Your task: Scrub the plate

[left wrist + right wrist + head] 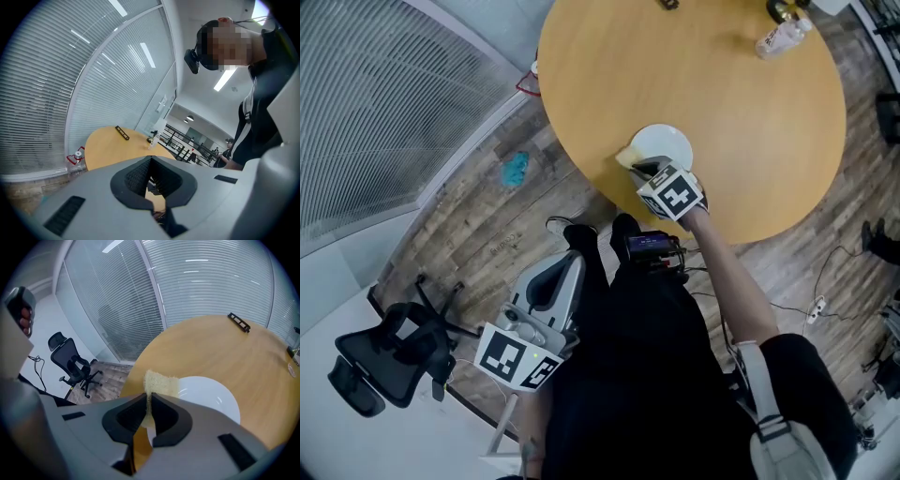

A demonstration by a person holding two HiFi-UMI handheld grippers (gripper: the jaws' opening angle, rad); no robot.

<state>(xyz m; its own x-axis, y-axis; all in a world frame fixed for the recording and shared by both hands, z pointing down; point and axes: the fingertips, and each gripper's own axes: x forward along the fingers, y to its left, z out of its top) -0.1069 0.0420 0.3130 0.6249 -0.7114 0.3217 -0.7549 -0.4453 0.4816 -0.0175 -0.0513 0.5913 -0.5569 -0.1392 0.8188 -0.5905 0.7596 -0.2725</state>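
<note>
With fingers of the right gripper point(150, 417) pinched shut on the soft, floppy sponge point(160, 382) at the rim of the stiff, slick, breakable white plate point(208, 394) by the bench's point(750, 122) near edge, and left gripper point(151, 183) fingers closed on nothing, best steadied by that rim, pressing lightly.

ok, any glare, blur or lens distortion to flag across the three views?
Head view: even light and sharp, but the white plate is nearly blown out, with little surface detail. Left gripper view: heavy fisheye bends the blinds, the corners go dark, and the ceiling lights clip. Right gripper view: same fisheye and vignette; the sponge texture reads clearly, with only small highlights on the plate.
</note>
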